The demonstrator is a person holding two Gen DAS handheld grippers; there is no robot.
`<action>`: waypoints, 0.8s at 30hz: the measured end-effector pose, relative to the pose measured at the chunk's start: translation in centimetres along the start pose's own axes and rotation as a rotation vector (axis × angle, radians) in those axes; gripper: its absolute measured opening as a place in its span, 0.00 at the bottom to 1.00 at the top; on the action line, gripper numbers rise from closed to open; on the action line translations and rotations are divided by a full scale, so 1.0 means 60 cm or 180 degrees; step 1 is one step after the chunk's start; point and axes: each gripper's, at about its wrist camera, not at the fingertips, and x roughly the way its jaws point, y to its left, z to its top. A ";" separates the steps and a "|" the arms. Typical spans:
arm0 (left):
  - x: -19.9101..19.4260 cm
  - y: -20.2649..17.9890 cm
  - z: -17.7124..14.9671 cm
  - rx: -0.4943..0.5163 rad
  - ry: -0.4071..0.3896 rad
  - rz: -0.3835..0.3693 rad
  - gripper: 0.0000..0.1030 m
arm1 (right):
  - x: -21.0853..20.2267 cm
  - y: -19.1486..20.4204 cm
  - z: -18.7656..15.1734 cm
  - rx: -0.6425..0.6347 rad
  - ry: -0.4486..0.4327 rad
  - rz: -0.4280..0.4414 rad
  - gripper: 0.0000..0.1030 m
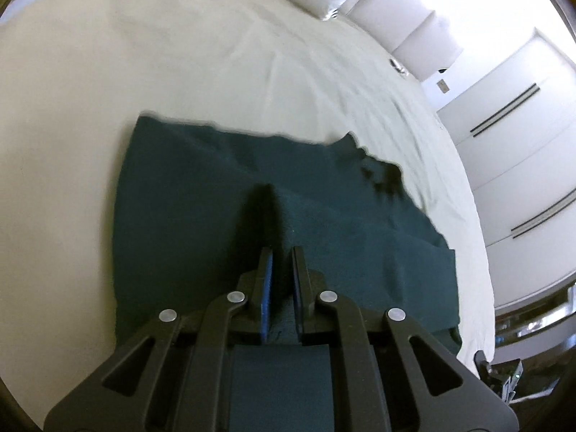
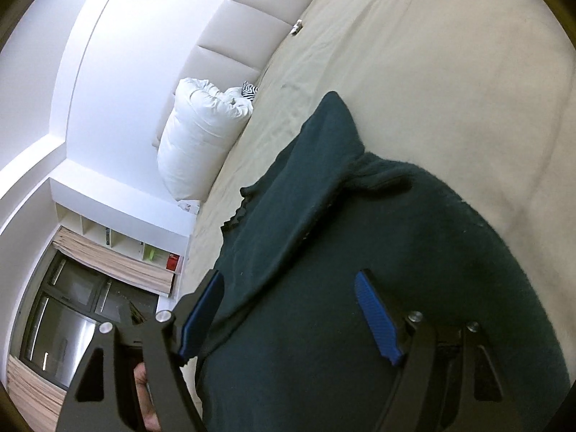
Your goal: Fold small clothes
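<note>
A dark teal garment (image 1: 201,198) lies on the cream bed sheet (image 1: 90,72). My left gripper (image 1: 282,255) is shut on a raised fold of the garment, which forms a ridge running away from its blue pads (image 1: 267,288). In the right wrist view the same garment (image 2: 360,252) is bunched and partly folded over itself. My right gripper (image 2: 288,280) is open, its blue pads (image 2: 376,316) standing wide apart over the cloth, with cloth between them.
White pillows (image 2: 201,136) and a padded headboard (image 2: 234,32) are at the bed's end. White wardrobe doors (image 1: 511,136) stand beside the bed. A shelf unit (image 2: 118,241) and a window (image 2: 72,306) are beyond the bed edge.
</note>
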 end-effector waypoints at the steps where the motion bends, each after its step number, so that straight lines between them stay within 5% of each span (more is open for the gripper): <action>1: 0.008 0.001 -0.003 0.0010 0.0006 0.0023 0.09 | -0.005 -0.002 -0.001 -0.0006 0.0011 -0.0009 0.76; 14: -0.009 -0.005 -0.032 0.0109 -0.0106 0.0033 0.06 | 0.005 0.015 0.005 -0.0095 0.0070 -0.0175 0.76; 24: -0.004 0.014 -0.043 0.0017 -0.0073 0.0014 0.06 | 0.020 0.080 0.044 -0.0549 -0.0042 -0.0275 0.79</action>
